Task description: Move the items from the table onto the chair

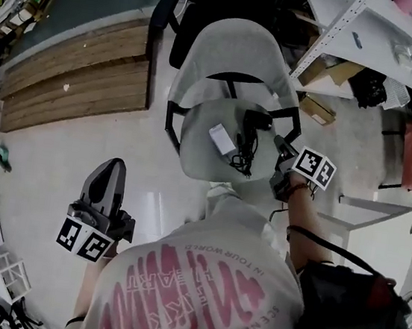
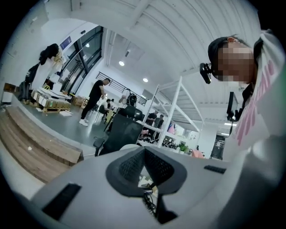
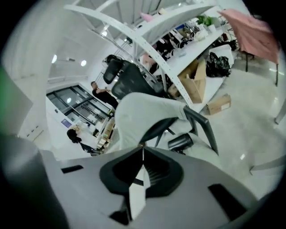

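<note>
Head view: left tongs [image 1: 113, 166] and right tongs [image 1: 278, 142] closed, empty; draw the right straight up from the chair's [image 1: 195, 149] right edge, clear of the black cable [image 1: 246, 158].

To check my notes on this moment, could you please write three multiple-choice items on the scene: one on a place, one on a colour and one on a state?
1. Where does the white box lie?
A) on the chair seat
B) on the floor
C) on a shelf

2. What colour is the corded device beside it?
A) red
B) black
C) yellow

3. How do the jaws of the right gripper stand?
A) wide apart
B) together, empty
C) clamped on the box

Answers:
1 A, the head view shows it on the seat.
2 B, its body and cable are black.
3 B, its own view shows the pads meeting at the tips.
</note>
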### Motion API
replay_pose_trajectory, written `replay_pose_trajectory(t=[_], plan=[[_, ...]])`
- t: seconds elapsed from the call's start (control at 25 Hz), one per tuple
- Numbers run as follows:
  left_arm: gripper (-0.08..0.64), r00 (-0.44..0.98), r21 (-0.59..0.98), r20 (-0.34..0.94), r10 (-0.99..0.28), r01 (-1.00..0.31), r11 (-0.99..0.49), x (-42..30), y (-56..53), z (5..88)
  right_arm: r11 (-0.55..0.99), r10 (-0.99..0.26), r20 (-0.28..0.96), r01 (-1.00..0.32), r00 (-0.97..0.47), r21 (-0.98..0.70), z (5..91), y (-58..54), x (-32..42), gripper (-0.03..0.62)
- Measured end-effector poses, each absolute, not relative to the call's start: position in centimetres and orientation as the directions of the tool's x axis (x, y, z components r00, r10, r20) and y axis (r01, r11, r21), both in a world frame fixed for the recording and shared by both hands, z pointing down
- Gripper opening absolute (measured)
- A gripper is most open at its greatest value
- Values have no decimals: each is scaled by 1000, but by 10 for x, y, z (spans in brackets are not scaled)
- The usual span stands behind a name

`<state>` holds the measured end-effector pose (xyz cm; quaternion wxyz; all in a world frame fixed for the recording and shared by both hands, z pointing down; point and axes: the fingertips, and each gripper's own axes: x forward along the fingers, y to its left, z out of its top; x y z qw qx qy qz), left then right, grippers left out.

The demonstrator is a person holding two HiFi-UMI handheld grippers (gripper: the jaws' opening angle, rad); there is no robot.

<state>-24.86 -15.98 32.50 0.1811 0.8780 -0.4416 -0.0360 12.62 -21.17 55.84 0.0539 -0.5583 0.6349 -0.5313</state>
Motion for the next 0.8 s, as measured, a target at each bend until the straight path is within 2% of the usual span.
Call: replay_pose_trajectory(t=[0.24,0.36,0.44,0.52,0.64,0.8], plan=[[9,680,308,-36,-732,-689,-656,-261,-121,294,80,-892,229,-634,-390,-769,434,-161,100,18],[9,715,288,-87,-693,-648,-705,-256,-97,284,117,-925,174,-689,-338,-715,390,-122,100,15],[9,739,280,-112,-665,-618,-734,-252,-83,281,147,-939,114,-679,-325,-719,363,-98,93,15],[9,764,278,-124,-633,-586,-761,-246,-70,281,245,-932,-2,-628,-361,-739,331,-80,76,15],[9,807,278,-117,-579,-533,-799,-240,-51,287,368,-910,-119,-640,-398,-674,289,-56,60,15],[9,829,267,-95,-552,-513,-816,-239,-36,291,406,-908,-170,-705,-382,-582,254,-27,52,15]])
